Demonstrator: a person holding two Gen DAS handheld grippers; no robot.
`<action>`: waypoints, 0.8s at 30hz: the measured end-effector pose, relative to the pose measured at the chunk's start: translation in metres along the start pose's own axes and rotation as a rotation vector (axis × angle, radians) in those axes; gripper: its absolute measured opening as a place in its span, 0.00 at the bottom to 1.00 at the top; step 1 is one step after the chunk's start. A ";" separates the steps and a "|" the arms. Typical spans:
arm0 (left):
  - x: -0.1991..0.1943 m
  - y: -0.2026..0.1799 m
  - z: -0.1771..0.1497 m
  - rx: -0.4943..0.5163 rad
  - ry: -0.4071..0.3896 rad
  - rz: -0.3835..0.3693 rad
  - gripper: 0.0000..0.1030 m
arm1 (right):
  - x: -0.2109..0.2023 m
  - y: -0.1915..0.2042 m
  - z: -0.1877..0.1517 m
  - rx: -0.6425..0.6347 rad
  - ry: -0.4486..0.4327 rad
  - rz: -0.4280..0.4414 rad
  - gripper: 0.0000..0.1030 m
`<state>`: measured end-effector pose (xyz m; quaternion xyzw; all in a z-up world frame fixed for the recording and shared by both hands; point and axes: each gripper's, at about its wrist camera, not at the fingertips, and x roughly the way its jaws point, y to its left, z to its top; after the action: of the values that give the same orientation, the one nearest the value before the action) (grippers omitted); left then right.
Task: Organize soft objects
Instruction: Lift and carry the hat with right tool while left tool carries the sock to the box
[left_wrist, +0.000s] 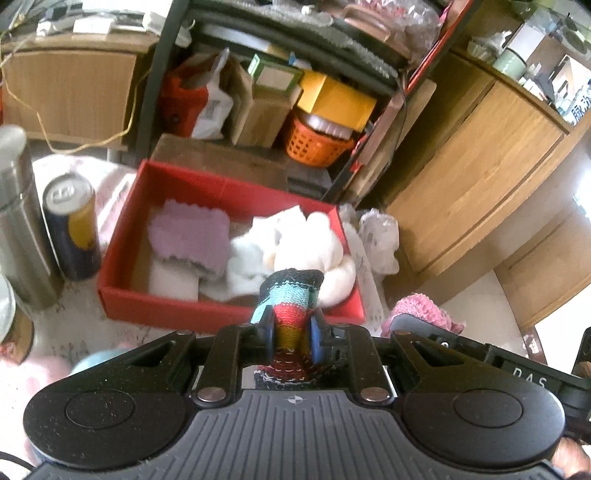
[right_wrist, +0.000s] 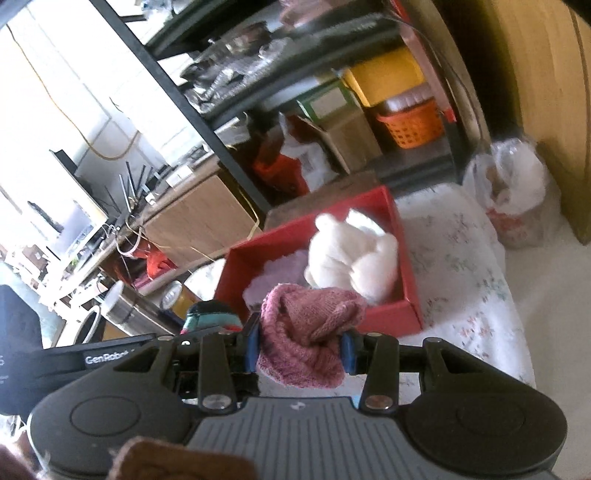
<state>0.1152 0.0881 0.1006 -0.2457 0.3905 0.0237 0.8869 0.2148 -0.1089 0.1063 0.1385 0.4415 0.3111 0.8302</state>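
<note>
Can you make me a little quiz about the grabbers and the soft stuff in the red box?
1. True or false: the left gripper is shut on a striped knit piece.
2. What does the right gripper hold? A) a pink knit piece B) a drink can C) nothing
3. Fill in: the lilac cloth and the white soft bundle lie inside the ___ box.

Key: 1 true. 2 A. 3 red.
</note>
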 end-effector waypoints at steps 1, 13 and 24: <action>-0.001 -0.001 0.003 0.003 -0.009 0.001 0.16 | -0.001 0.002 0.002 -0.005 -0.009 0.004 0.13; -0.010 -0.007 0.037 0.021 -0.122 0.019 0.18 | 0.005 0.015 0.032 -0.032 -0.097 0.004 0.13; 0.002 0.003 0.060 0.008 -0.154 0.069 0.18 | 0.029 0.015 0.060 -0.019 -0.117 -0.008 0.13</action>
<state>0.1562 0.1174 0.1326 -0.2258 0.3293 0.0715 0.9140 0.2705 -0.0765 0.1294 0.1466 0.3898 0.3034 0.8570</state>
